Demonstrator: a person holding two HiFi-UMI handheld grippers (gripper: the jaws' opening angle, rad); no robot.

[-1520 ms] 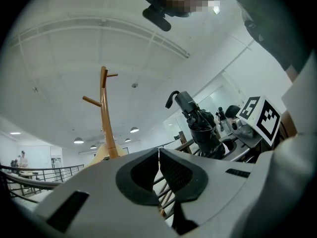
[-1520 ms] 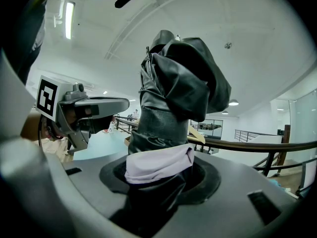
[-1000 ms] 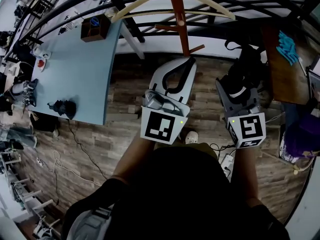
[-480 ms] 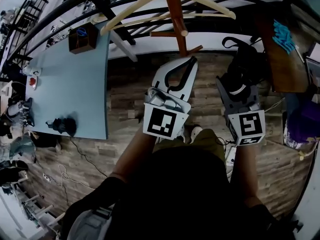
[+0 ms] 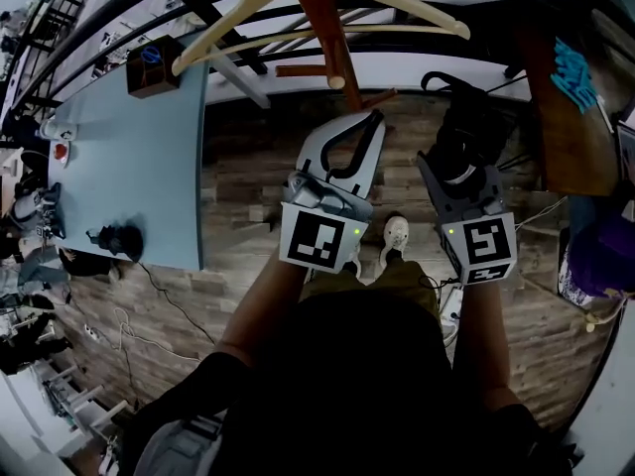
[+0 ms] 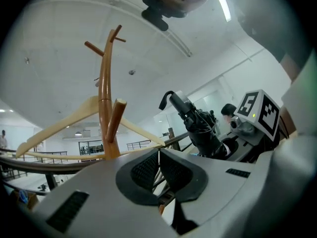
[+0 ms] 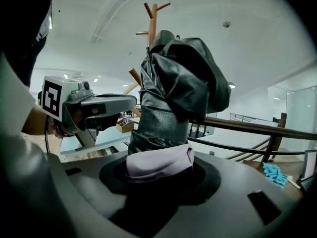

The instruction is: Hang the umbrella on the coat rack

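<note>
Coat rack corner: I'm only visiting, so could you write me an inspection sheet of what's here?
Surface: wood-plank floor; blue table at left.
Job's things: folded black umbrella in the right gripper; wooden coat rack carrying a pale hanger.
Clutter: brown box and a black object on the table.
Grippers: left gripper shut, empty; right gripper shut on the umbrella.
Cables: leads trailing on the floor beside the table.
Surroundings: dark railings; the person's shoe below.
</note>
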